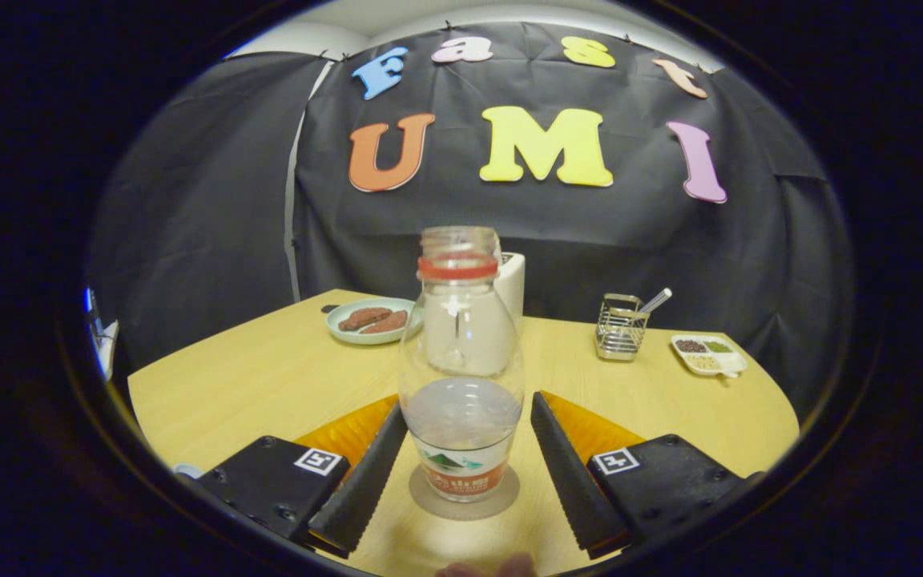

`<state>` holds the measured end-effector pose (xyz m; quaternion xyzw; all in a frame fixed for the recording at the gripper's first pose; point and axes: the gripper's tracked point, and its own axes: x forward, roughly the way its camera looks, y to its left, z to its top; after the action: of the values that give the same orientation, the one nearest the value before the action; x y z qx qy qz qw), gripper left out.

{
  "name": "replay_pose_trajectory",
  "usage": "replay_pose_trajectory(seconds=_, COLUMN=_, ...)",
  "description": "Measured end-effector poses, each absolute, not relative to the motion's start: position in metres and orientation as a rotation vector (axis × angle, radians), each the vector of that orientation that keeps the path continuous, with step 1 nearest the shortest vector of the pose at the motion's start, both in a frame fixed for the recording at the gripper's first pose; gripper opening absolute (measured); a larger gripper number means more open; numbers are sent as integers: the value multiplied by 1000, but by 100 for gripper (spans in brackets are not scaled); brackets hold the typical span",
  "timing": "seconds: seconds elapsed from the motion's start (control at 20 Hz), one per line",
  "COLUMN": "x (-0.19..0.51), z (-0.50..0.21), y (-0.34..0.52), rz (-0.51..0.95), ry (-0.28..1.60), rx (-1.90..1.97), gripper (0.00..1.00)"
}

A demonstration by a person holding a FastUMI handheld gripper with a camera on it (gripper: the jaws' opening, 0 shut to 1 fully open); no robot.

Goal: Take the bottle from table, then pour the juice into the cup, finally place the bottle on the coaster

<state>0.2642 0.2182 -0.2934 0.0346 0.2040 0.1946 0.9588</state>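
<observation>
- The plate (371, 320) with two brown pieces on it lies on the counter (269, 377), beyond the bottle and to its left.
- The left finger (361, 481) of the tongs (461, 473) stands just left of the bottle, and a sliver of counter seems to show between its ridged face and the glass-clear wall.
- The bottle (461, 361) is the landmark: upright, uncapped, a red ring at its neck, some clear liquid low in its body, a label near the base.
- It stands on the round coaster (464, 494), which shows as a ring around its foot, so the last step looks close to finished.
- A white block (512, 284) stands right behind the bottle, half hidden by its neck.
- The right finger (566, 473) stands to the right of the bottle with a plain gap to its wall.
- So the tongs are spread wider than the bottle and grip nothing; the bottle rests on its own between the fingers.
- To do the release well, I judge the tongs should draw straight back along their own line, fingers kept apart, so neither ridged face drags the bottle off the coaster or tips it.
- A wire basket (620, 326) with a spoon handle stands beyond the bottle to the right.
- A small divided dish (708, 354) of seeds lies further right of the bottle.
</observation>
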Motion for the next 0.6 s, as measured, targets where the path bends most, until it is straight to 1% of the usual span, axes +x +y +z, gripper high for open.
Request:
replay_pose_trajectory(seconds=0.35, x=228, z=-189, y=195, rz=364, ry=236, rx=113, gripper=99)
replay_pose_trajectory(seconds=0.6, x=183, z=-86, y=144, rz=242, ry=71, rx=94, gripper=99)
